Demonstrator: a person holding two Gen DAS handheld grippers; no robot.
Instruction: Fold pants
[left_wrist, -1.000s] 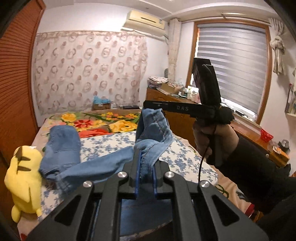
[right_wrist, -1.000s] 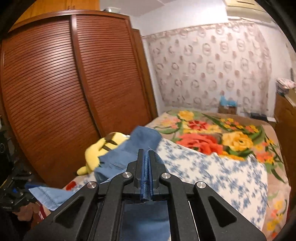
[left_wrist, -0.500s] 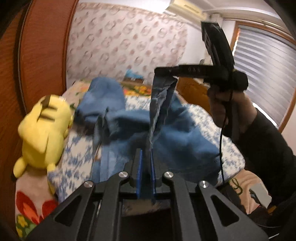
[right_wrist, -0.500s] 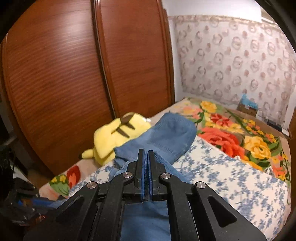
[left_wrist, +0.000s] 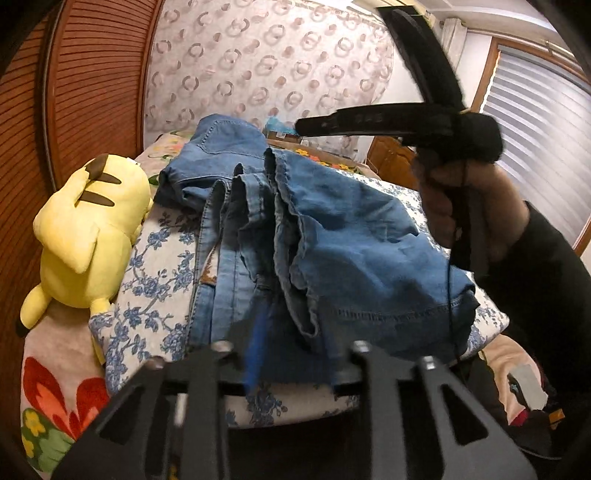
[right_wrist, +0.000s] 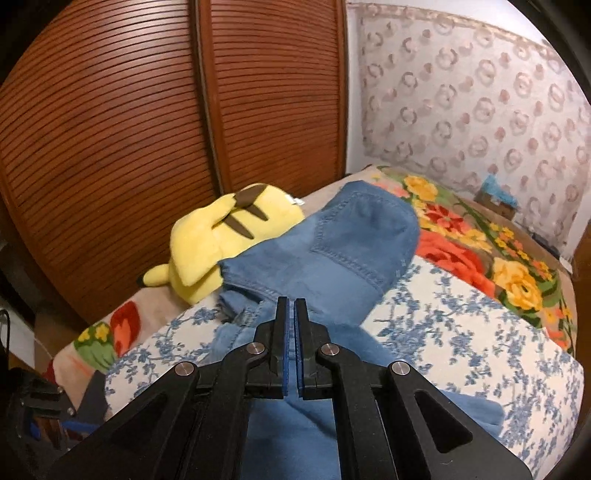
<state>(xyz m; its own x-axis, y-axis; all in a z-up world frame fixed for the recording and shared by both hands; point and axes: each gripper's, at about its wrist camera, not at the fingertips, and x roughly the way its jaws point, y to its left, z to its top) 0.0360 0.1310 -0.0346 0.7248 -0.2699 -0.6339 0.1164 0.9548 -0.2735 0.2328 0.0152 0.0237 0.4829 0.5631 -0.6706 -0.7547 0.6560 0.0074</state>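
Observation:
Blue denim pants (left_wrist: 325, 236) lie bunched on the blue-flowered bedspread (left_wrist: 155, 266); their seat end with a pocket (right_wrist: 354, 243) lies toward the headboard. My left gripper (left_wrist: 295, 317) is open, its blue-padded jaws spread just above the near hem, and the fabric has dropped from it. My right gripper (right_wrist: 294, 317) has its jaws nearly together with a narrow gap; the denim lies below them and no fabric shows between them. The right gripper (left_wrist: 373, 122) also shows in the left wrist view, held above the pants.
A yellow plush toy (left_wrist: 88, 229) lies at the bed's left edge, touching the pants' seat end (right_wrist: 236, 236). A brown slatted wardrobe (right_wrist: 147, 129) stands close to the left. A flowered blanket (right_wrist: 480, 240) covers the bed's far part. A window with blinds (left_wrist: 535, 122) is at the right.
Both grippers swung the lifted pants over toward the wardrobe side and lowered them onto the bed. The left jaws opened and released the fabric; the right jaws parted slightly.

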